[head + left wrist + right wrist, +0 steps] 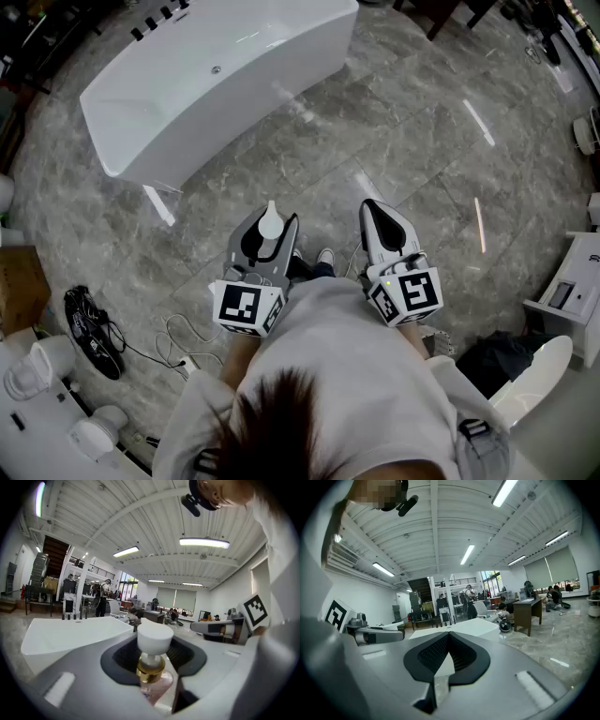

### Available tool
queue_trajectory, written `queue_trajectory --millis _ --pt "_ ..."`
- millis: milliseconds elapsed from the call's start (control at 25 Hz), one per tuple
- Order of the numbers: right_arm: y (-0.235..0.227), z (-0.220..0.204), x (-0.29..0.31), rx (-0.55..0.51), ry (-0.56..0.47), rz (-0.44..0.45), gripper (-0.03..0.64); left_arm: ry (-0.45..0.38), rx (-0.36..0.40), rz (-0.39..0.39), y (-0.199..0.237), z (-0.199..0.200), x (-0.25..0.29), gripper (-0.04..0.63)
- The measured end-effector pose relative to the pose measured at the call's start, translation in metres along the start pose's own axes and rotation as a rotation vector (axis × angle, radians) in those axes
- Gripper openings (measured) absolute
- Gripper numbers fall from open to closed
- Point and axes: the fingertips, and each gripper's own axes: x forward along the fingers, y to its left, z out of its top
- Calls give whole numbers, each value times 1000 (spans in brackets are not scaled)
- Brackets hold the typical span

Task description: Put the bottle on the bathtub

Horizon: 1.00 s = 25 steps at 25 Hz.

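The left gripper (269, 236) pinches the bottle (152, 670) upright, cap (154, 636) up. That grip suits carrying it to the bathtub (246, 120), which is well ahead of the person. The right gripper (448, 643) is spare, its jaws pressed together on nothing. The left jaws hide most of the bottle's body, so how full it is cannot be told.

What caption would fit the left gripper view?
A white-capped bottle clamped in the left gripper, with the white bathtub ahead at left.
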Motion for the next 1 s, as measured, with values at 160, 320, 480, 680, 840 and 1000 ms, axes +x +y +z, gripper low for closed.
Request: queue_trajectory --millis 160,320,480,680,840,1000 --pt "4 -2 -1 2 5 13 0 -7 5 12 3 4 0 201" --pt "3 1 -3 -7 2 0 0 -15 1 14 5 6 0 201" --pt "2 2 -5 -7 -2 -14 0 -16 -6 16 8 7 -4 201" --pt "-1 3 -11 -17 -7 -17 0 -12 -10 26 6 5 -5 201" --pt "-3 4 -18 1 -29 15 0 -13 -3 40 1 6 -7 201" --pt "-10 7 -25 20 -41 31 0 -25 1 53 -6 11 -6 201"
